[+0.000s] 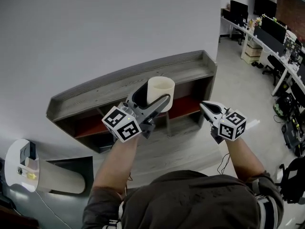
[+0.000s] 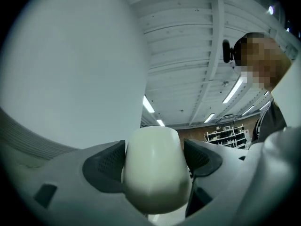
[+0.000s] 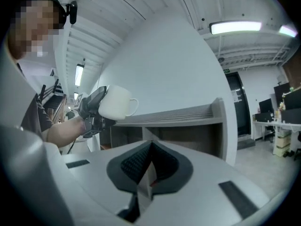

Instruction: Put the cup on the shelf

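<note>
Holding cup (image 1: pixel 160 88) clamped in left tool (image 1: pixel 153 98), in air just above shelf (image 1: pixel 95 95) top, near wall. Right tool (image 1: pixel 207 106) clenched, empty, off to side. Adv: move fwd over top board, level cup, lower till base flat, release slow.
</note>
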Demonstrator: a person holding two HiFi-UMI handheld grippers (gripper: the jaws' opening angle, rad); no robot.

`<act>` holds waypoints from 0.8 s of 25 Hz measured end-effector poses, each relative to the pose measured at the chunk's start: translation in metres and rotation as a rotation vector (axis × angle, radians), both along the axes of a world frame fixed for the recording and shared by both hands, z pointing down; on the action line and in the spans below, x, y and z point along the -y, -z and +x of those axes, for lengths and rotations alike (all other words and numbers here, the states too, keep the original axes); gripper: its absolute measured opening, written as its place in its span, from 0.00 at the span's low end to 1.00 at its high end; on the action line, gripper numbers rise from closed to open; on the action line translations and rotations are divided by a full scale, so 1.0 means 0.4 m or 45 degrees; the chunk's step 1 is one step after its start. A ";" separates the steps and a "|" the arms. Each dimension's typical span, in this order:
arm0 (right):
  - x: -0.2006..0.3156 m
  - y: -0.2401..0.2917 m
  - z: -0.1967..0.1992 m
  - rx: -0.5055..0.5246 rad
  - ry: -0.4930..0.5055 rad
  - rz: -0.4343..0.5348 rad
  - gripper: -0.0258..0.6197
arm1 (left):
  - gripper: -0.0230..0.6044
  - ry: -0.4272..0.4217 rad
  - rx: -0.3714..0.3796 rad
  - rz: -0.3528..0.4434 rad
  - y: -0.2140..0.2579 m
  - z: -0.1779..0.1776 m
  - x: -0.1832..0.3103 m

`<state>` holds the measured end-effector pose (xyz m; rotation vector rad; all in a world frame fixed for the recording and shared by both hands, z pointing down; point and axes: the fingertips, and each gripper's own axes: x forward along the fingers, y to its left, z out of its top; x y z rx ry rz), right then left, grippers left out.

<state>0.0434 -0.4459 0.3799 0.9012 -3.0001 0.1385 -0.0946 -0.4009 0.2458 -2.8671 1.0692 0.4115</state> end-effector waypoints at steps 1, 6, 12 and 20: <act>0.012 0.013 0.024 -0.005 -0.018 0.009 0.03 | 0.66 -0.010 0.004 0.006 0.010 0.028 0.021; 0.066 0.069 0.151 -0.020 -0.090 0.046 0.03 | 0.66 -0.034 0.027 0.021 0.049 0.158 0.121; 0.103 0.098 0.270 -0.030 -0.146 0.070 0.03 | 0.66 0.010 0.062 0.034 0.080 0.271 0.226; 0.124 0.082 0.337 -0.027 -0.167 0.063 0.03 | 0.66 0.130 0.150 -0.015 0.059 0.339 0.361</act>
